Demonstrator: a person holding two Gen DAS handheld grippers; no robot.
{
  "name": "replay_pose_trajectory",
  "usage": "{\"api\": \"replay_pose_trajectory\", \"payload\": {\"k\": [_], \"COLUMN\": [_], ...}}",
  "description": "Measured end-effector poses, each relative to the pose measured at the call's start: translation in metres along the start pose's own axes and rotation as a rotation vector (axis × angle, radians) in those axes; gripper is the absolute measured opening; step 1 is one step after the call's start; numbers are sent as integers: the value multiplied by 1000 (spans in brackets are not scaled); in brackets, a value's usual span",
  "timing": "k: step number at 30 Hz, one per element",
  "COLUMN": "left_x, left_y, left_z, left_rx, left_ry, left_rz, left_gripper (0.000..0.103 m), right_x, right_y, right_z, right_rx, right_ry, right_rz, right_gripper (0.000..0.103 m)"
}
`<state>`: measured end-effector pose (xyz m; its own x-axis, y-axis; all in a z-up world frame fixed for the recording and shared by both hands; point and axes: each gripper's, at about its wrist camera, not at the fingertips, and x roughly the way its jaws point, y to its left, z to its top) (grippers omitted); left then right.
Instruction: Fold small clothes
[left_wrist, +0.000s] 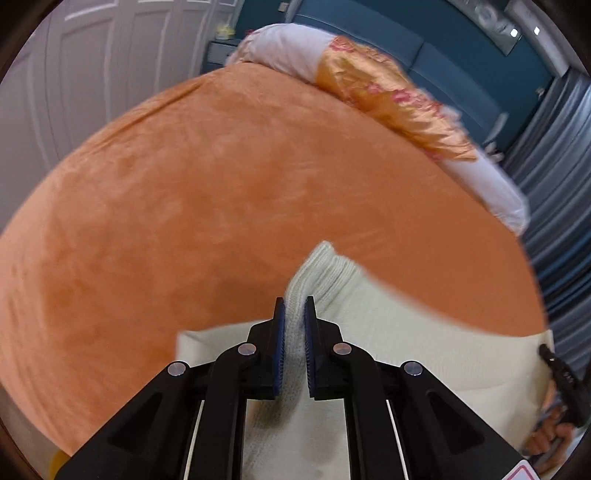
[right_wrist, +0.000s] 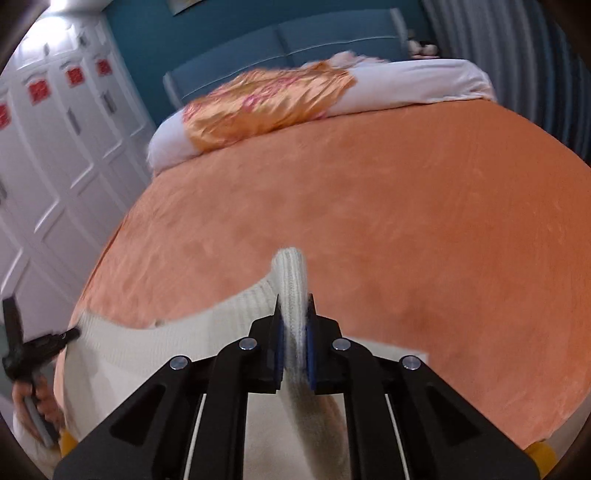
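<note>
A cream knitted garment is held up over an orange bedspread. My left gripper is shut on a ribbed edge of the garment, which bunches between its blue pads. My right gripper is shut on another ribbed edge of the same garment, a fold sticking up past its tips. The knit stretches between both grippers. The right gripper shows at the left wrist view's right edge; the left gripper shows at the right wrist view's left edge. The garment's lower part is hidden under the grippers.
The orange bedspread covers a wide bed. A white pillow roll with an orange floral cover lies at the headboard end. White wardrobe doors stand on one side, grey curtains on the other.
</note>
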<state>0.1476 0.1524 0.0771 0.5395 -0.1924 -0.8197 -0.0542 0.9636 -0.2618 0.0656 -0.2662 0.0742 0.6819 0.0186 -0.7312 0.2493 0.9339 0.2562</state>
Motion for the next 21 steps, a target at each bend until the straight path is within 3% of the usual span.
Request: {"api": "replay_pose_trajectory", "payload": {"k": [3, 7, 10, 12, 14, 17, 19, 21], "left_x": [62, 42, 9, -16, -31, -29, -16, -2], "left_y": [8, 0, -4, -17, -36, -91, -120, -130], "left_z": [-23, -23, -24, -28, -36, -70, -97, -118], "left_rx": [22, 22, 29, 42, 83, 208, 282, 326], "left_ry": [139, 82, 15, -28, -39, 39, 101, 159], "left_rz": [108, 128, 195, 194, 113, -2, -22, 2], "left_gripper": [8, 15, 16, 16, 16, 17, 19, 19], "right_x": [74, 59, 14, 1, -9, -6, -2, 4], "right_y": [-22, -10, 13, 34, 69, 135, 157, 166], "right_z": [-25, -23, -21, -27, -44, -88, -109, -127], "right_rx": [-7, -25, -44, -60, -115, -244, -321, -407], "right_ry": [232, 181, 51, 43, 87, 207, 243, 270], "right_rz": [-96, -145, -177, -77, 55, 231, 260, 231], "right_gripper": [9, 17, 20, 20, 20, 20, 18, 18]}}
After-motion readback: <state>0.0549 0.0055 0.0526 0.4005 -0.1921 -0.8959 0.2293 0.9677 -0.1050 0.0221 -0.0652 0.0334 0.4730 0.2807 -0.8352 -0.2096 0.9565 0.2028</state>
